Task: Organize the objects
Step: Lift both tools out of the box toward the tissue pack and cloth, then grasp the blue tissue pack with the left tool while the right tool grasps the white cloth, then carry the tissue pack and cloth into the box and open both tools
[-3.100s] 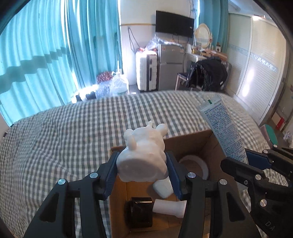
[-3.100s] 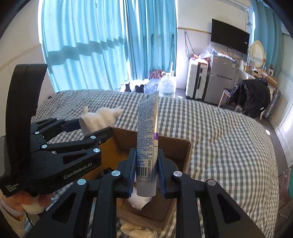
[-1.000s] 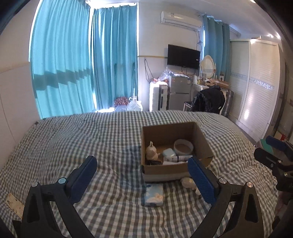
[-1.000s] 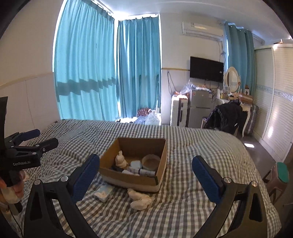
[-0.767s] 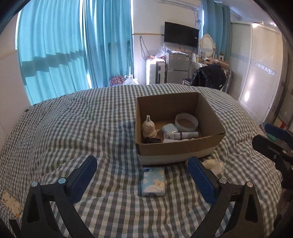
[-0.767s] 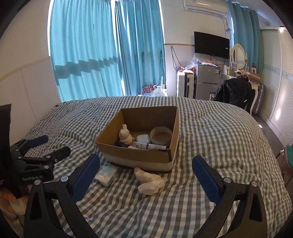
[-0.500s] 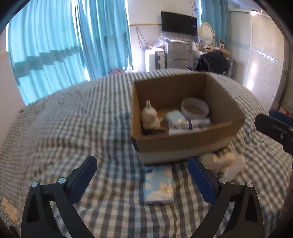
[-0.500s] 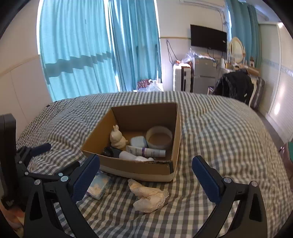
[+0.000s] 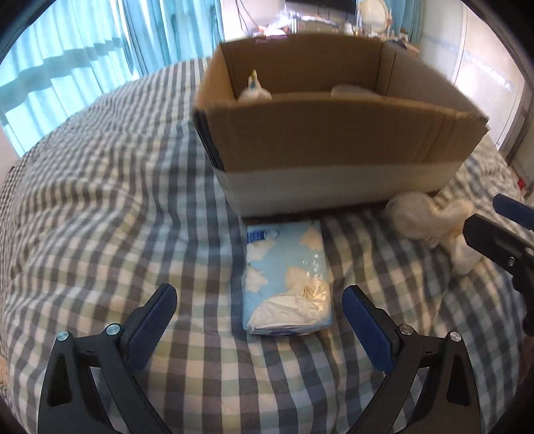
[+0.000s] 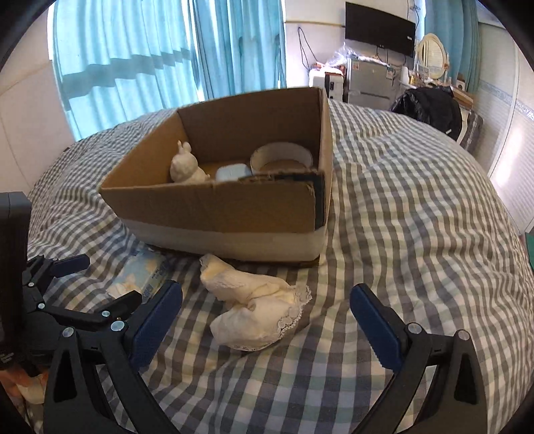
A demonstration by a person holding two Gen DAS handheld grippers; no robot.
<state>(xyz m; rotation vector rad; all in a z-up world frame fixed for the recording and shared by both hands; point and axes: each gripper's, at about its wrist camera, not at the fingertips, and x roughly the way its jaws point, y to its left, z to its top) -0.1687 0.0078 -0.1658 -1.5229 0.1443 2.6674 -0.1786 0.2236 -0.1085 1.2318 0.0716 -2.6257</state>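
Landmark: the cardboard box (image 10: 230, 203), sitting on the checked bedspread (image 10: 417, 233).

Left gripper (image 9: 260, 320) was spread wide, nothing between its jaws. It hovered low over the bedspread on the near side of the box, straddling the tissue pack (image 9: 287, 280). The pack, light blue with white patches, lay flat with its far end just beside the box's near wall, close to the box's left corner. No contact visible between the blue pads (image 9: 153, 327) and the pack.

Right gripper (image 10: 267, 317) was also spread wide and empty. It sat near the box's front right corner, lined up on the lace-edged cloth bundle (image 10: 257, 307). The bundle, cream white and crumpled, lay on the bedspread with its far tip close to the base of the box's near wall. Pads were apart from it on both sides.

Inside the box:
- white rabbit figurine (image 10: 185, 167), upright, toward the left wall
- pale blue case (image 10: 233, 173), just right of the figurine
- round white bowl (image 10: 282, 158), toward the right wall
- anything lower was hidden behind the near wall.

From the left wrist view only the figurine's top (image 9: 254, 90) and the bowl's rim (image 9: 350, 89) showed above the box edge, both blurred.

Beyond the box: teal curtains (image 10: 150, 50) and a wall-mounted TV (image 10: 380, 31).
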